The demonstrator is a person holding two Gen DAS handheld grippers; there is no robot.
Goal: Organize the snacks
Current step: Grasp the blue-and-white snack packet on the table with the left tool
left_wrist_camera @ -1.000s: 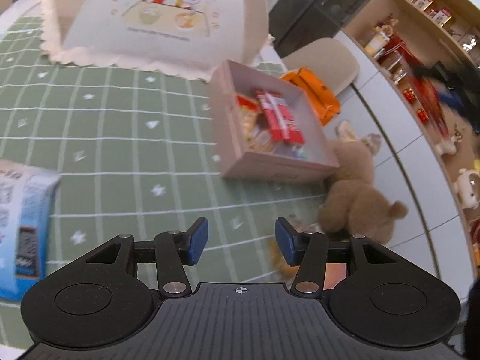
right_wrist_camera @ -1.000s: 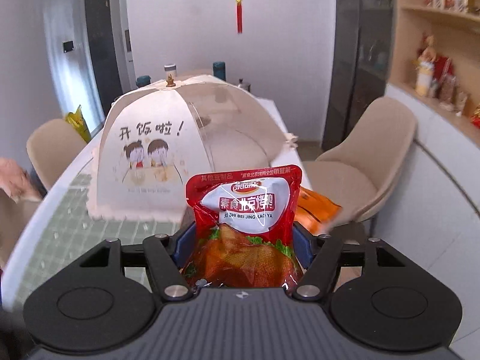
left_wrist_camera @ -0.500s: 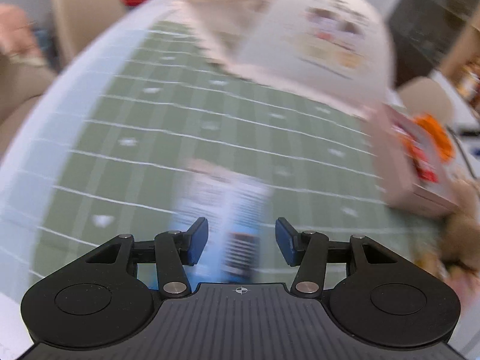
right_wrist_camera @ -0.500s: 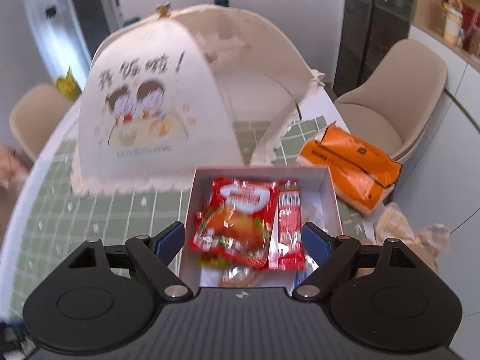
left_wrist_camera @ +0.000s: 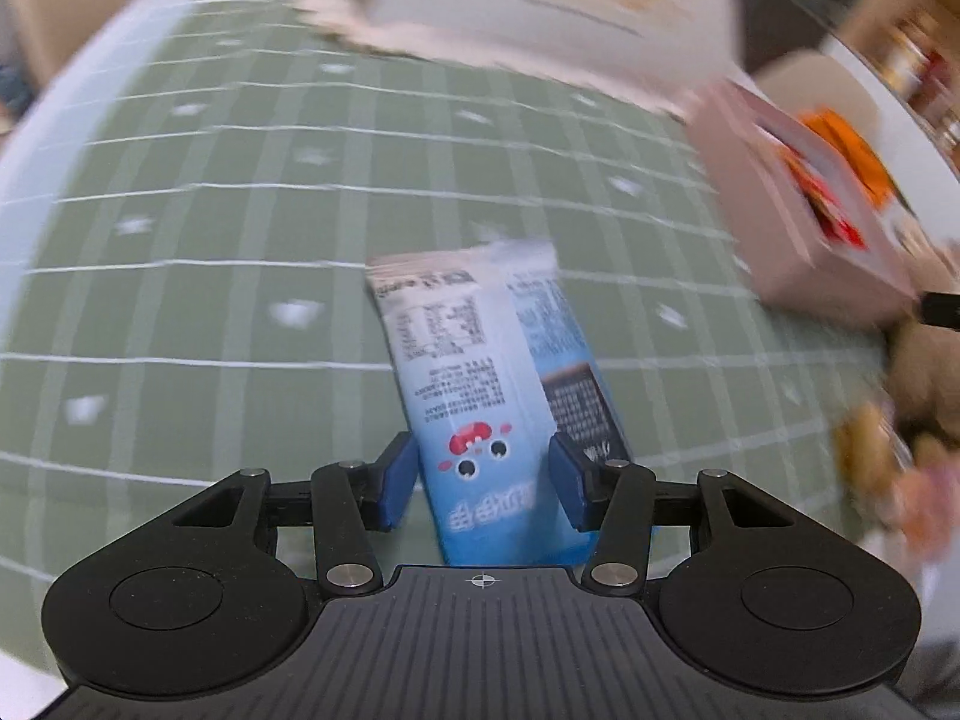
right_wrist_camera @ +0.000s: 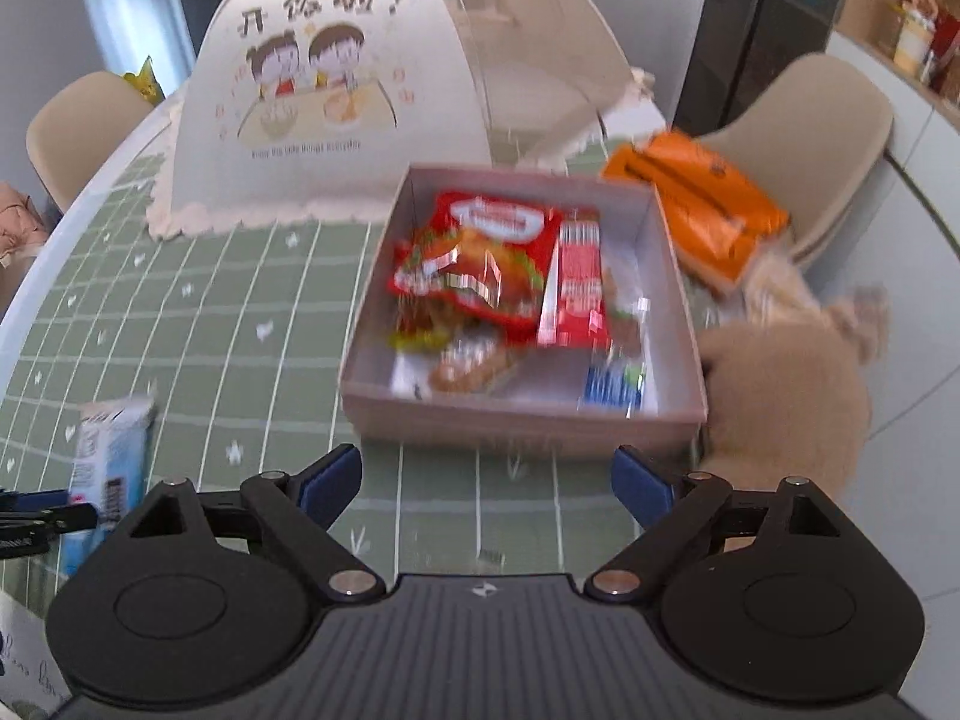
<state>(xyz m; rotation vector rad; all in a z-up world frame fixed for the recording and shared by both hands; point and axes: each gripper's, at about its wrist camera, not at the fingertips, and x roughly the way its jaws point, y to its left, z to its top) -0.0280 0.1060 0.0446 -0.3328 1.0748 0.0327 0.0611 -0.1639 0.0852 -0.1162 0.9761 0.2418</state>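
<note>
A blue and white snack packet (left_wrist_camera: 486,378) lies on the green checked tablecloth. My left gripper (left_wrist_camera: 483,483) is open, its blue pads on either side of the packet's near end, not closed on it. The packet also shows at the left of the right wrist view (right_wrist_camera: 111,456). My right gripper (right_wrist_camera: 486,483) is open and empty, just in front of the pink box (right_wrist_camera: 528,420). A red snack bag (right_wrist_camera: 480,255) lies in the box with a red stick pack (right_wrist_camera: 576,276) and other small snacks.
A dome food cover (right_wrist_camera: 384,78) stands behind the box. An orange pack (right_wrist_camera: 696,204) and a brown plush toy (right_wrist_camera: 786,384) lie right of the box at the table's edge. Beige chairs stand around the table.
My right gripper let go of the red snack bag, which now lies in the box, and pulled back. My left gripper swung left and came down around the blue packet.
</note>
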